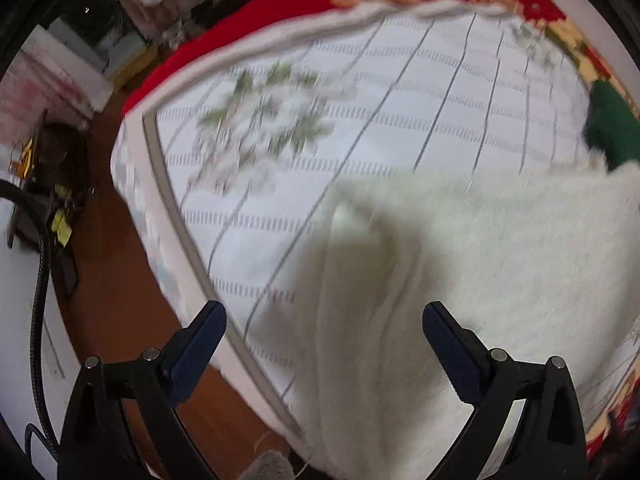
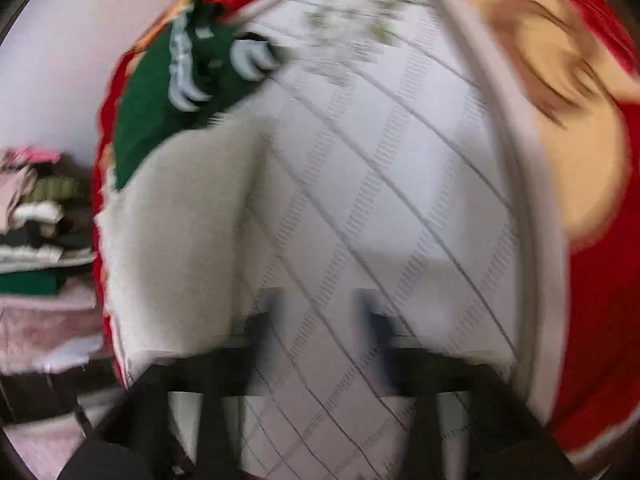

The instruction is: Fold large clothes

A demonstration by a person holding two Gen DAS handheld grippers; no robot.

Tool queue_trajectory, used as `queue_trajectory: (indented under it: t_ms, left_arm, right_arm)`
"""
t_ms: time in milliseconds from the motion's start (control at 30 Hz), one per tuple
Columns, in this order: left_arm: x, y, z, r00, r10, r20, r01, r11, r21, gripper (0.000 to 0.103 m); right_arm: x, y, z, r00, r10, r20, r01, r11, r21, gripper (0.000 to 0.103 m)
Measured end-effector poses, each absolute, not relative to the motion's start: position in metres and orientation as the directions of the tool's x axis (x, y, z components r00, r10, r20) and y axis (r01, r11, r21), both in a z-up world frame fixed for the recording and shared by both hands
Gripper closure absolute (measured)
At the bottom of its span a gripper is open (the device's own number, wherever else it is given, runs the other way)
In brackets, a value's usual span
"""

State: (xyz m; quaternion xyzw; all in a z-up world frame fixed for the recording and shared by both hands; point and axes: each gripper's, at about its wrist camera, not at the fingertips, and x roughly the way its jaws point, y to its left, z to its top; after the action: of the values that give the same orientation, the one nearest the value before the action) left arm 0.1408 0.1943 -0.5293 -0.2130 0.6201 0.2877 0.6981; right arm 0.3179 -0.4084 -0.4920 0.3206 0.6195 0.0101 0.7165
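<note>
A white fluffy garment (image 1: 480, 260) lies folded on a white quilted mattress (image 1: 360, 100) with thin grey lines. My left gripper (image 1: 324, 320) hangs above the garment's near left part, pointing down. Its jaws are wide open and grip nothing. In the right wrist view the picture is smeared by motion. There the same white garment (image 2: 176, 220) lies to the left, and a green garment with pale stripes (image 2: 160, 108) sits beyond it. My right gripper (image 2: 320, 308) is over bare mattress (image 2: 400, 180), open with nothing between its fingers.
The green garment (image 1: 612, 128) shows at the mattress's far right. A red blanket (image 1: 280, 4) rims the bed. Left of the bed are a brown floor (image 1: 120, 300), a dark cable (image 1: 40, 280) and dark furniture (image 1: 52, 184). A stack of folded clothes (image 2: 36, 220) stands beside the bed.
</note>
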Motion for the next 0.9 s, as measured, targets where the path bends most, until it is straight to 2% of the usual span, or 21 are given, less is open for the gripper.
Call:
queue_trajectory:
  t_ms: [33,133,300,333,367,400,433,533,667,767,867,900]
  left_arm:
    - [0.137,0.190,-0.534,0.054,0.131,-0.990,-0.665,0.744,0.062,0.002]
    - [0.134,0.182,-0.544,0.058,0.131,-0.990,-0.657,0.752,0.061,0.002]
    - [0.143,0.172,-0.561,0.058,0.133,-0.989,-0.644,0.762,0.065,0.002]
    - [0.146,0.172,-0.565,0.056,0.131,-0.990,-0.640,0.765,0.065,0.002]
    - [0.149,0.172,-0.570,0.060,0.127,-0.990,-0.636,0.769,0.060,0.002]
    - [0.152,0.173,-0.573,0.060,0.133,-0.989,-0.633,0.771,0.065,0.002]
    - [0.155,0.173,-0.575,0.062,0.140,-0.988,-0.629,0.775,0.070,0.002]
    - [0.166,0.179,-0.576,0.085,0.155,-0.984,-0.609,0.790,0.072,0.002]
    - [0.187,0.189,-0.564,0.120,0.179,-0.977,-0.580,0.811,0.078,0.002]
    - [0.202,0.193,-0.543,0.171,0.178,-0.969,-0.555,0.830,0.055,0.002]
    - [0.208,0.186,-0.523,0.198,0.198,-0.960,-0.525,0.848,0.067,0.002]
    - [0.208,0.185,-0.520,0.204,0.197,-0.959,-0.518,0.853,0.065,0.002]
  right_arm:
    - [0.337,-0.400,-0.496,0.255,0.477,-0.841,0.326,0.777,0.539,0.004]
    - [0.386,-0.366,-0.530,0.207,0.631,-0.748,0.242,0.707,0.664,0.004]
    - [0.448,-0.310,-0.604,0.097,0.807,-0.583,0.282,0.540,0.793,0.003]
    - [0.454,-0.304,-0.605,0.111,0.807,-0.580,0.278,0.535,0.798,0.006]
    - [0.464,-0.296,-0.600,0.151,0.819,-0.553,0.246,0.511,0.824,0.020]
    - [0.467,-0.288,-0.599,0.146,0.813,-0.564,0.243,0.523,0.817,0.058]
    - [0.470,-0.282,-0.596,0.142,0.792,-0.594,0.263,0.548,0.794,0.065]
    - [0.458,-0.283,-0.578,0.227,0.748,-0.623,0.307,0.552,0.775,0.073]
    - [0.399,-0.336,-0.549,0.335,0.675,-0.657,0.438,0.506,0.743,0.075]
    - [0.321,-0.385,-0.532,0.350,0.579,-0.737,0.574,0.489,0.656,0.075]
    - [0.262,-0.403,-0.518,0.251,0.497,-0.831,0.592,0.600,0.538,0.068]
    - [0.250,-0.410,-0.517,0.217,0.483,-0.848,0.594,0.624,0.507,0.063]
